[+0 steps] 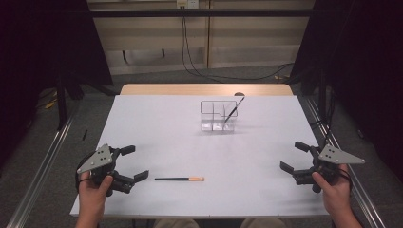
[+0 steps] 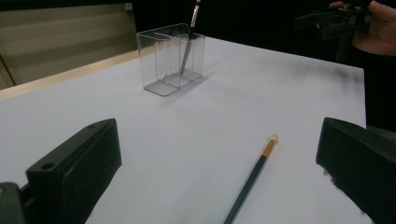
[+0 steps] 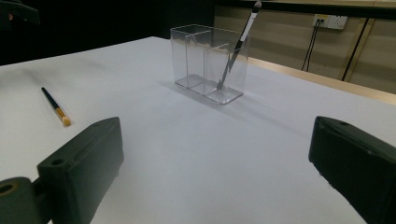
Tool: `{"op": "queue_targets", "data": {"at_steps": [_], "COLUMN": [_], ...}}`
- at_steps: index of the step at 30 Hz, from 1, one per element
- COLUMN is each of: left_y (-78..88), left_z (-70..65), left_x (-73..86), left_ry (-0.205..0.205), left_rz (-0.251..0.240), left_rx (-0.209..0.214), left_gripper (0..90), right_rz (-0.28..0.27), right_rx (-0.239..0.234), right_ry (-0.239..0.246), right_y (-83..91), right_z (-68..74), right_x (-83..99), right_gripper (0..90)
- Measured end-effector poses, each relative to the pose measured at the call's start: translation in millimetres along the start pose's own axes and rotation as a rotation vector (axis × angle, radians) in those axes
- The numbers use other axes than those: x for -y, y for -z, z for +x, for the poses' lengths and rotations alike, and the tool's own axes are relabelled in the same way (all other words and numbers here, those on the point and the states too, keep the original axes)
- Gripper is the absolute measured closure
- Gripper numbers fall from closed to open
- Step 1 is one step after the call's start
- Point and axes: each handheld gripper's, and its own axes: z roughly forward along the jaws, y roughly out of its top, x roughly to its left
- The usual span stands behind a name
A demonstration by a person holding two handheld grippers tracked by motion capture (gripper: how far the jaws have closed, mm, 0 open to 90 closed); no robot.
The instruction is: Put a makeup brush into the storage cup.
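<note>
A clear plastic holder (image 1: 218, 115) with compartments stands at the far middle of the white table (image 1: 157, 128). A dark pen (image 1: 234, 109) leans in its right compartment, its top poking out to the right. A dark pencil with an orange end (image 1: 179, 179) lies flat near the front edge, just right of my left gripper (image 1: 134, 164). That gripper is open and holds nothing. My right gripper (image 1: 293, 157) rests open at the front right, well away from the holder. The holder (image 2: 170, 58) and pencil (image 2: 252, 179) lie ahead of the left jaws. The right gripper view has the holder (image 3: 208, 63) ahead and the pencil (image 3: 55, 107) far left.
A wooden strip (image 1: 206, 89) runs along the table's far edge. Metal rails (image 1: 43, 164) flank the table on both sides. Cables (image 1: 223, 76) trail over the floor behind. Dark curtains hang at both sides.
</note>
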Motion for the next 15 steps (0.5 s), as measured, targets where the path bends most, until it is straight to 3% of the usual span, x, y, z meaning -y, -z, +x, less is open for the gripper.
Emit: {"op": "queue_targets", "data": {"at_steps": [15], "left_y": [0.5], "left_z": [-1.7], "left_x": [0.6], "left_ry": [-0.006], "left_rz": [0.011], "left_rx": [-0.002], "left_gripper": [0.0], "right_rz": [0.001], "right_rx": [-0.013], "right_ry": [0.006], "right_y": [-1.9], "right_z": [1.4], "right_x": [1.4], "right_gripper": [2.9]}}
